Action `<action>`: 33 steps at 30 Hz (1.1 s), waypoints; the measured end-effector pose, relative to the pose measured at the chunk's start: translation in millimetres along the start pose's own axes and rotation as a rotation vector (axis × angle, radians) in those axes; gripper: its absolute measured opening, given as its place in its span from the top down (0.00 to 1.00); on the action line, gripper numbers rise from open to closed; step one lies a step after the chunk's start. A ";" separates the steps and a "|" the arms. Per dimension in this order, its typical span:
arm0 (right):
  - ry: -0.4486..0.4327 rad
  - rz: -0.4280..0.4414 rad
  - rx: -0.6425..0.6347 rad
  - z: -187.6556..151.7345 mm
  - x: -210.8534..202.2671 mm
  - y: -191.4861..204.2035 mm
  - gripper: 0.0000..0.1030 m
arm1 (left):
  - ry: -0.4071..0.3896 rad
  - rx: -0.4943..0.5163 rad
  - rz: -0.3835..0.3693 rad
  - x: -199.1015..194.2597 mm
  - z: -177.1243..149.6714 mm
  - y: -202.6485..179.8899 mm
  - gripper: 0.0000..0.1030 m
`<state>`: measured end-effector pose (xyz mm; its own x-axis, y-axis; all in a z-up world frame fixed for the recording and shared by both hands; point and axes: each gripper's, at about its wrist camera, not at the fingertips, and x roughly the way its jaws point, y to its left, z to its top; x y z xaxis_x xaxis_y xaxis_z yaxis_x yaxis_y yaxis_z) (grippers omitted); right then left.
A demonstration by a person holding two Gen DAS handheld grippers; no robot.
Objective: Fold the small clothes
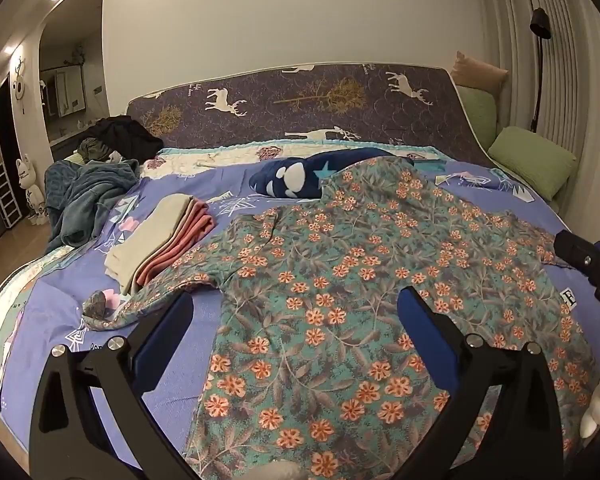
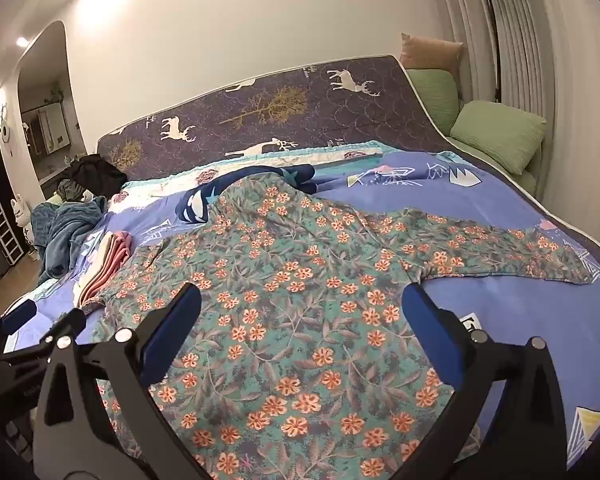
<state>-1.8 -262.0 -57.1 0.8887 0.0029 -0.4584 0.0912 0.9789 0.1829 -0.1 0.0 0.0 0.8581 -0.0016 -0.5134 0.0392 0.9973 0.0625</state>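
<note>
A teal shirt with orange flowers (image 1: 340, 264) lies spread flat on the blue bedsheet (image 1: 52, 312); it also shows in the right wrist view (image 2: 300, 288), with one sleeve stretched to the right (image 2: 500, 252). My left gripper (image 1: 296, 312) is open and empty, hovering over the shirt's lower left part. My right gripper (image 2: 300, 304) is open and empty over the shirt's middle; its tip also shows at the right edge of the left wrist view (image 1: 588, 264). The left gripper shows at the left edge of the right wrist view (image 2: 20, 320).
A stack of folded beige and pink clothes (image 1: 160, 236) lies left of the shirt. A navy blanket (image 1: 300, 172) lies partly under the shirt's far end. A teal blanket pile (image 1: 84, 200) and dark clothes (image 1: 120, 136) sit far left. Green pillows (image 1: 532, 160) lie at right.
</note>
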 end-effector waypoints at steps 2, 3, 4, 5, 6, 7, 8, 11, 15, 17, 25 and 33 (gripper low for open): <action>0.001 0.000 0.002 0.6 -0.1 0.0 0.02 | -0.003 -0.001 -0.008 -0.9 -0.2 0.5 0.01; 0.016 -0.010 -0.010 1.0 1.5 1.3 0.02 | -0.004 0.000 -0.012 -1.8 -0.5 1.0 0.01; 0.014 -0.012 -0.008 1.4 1.8 1.5 0.02 | -0.004 0.002 -0.018 -2.8 -0.9 1.6 0.01; 0.013 -0.014 -0.007 1.9 2.5 1.9 0.02 | -0.001 0.002 -0.027 -4.0 -1.3 2.6 0.01; 0.013 -0.015 -0.007 1.9 2.3 1.4 0.02 | 0.010 0.004 -0.036 2.9 -11.5 3.7 0.01; 0.013 -0.018 -0.007 1.9 3.1 1.3 0.02 | 0.023 0.004 -0.047 4.9 -13.9 3.3 0.01; 0.013 -0.019 -0.007 2.3 2.0 1.4 0.02 | 0.035 0.005 -0.056 6.9 -15.3 2.8 0.01; 0.017 -0.022 -0.003 3.2 4.2 -1.9 0.02 | 0.055 0.011 -0.051 11.7 -20.0 -2.1 0.01; 0.011 -0.025 -0.006 3.2 2.9 0.1 0.02 | 0.069 0.018 -0.046 11.9 -15.4 -1.4 0.01; 0.008 -0.026 -0.012 2.6 3.1 0.9 0.02 | 0.071 0.018 -0.045 12.6 -14.8 -0.9 0.01; 0.017 0.005 -0.034 0.1 5.2 5.7 0.02 | 0.044 0.036 -0.030 10.7 -18.1 -1.2 0.01; -0.020 -0.017 -0.018 -1.4 0.4 5.4 0.02 | 0.046 0.032 -0.013 12.8 -21.9 2.0 0.01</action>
<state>-1.6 -256.4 -57.5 0.8959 -0.0181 -0.4439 0.0990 0.9822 0.1596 -0.2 3.6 -25.2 0.8329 -0.0104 -0.5534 0.0672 0.9943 0.0825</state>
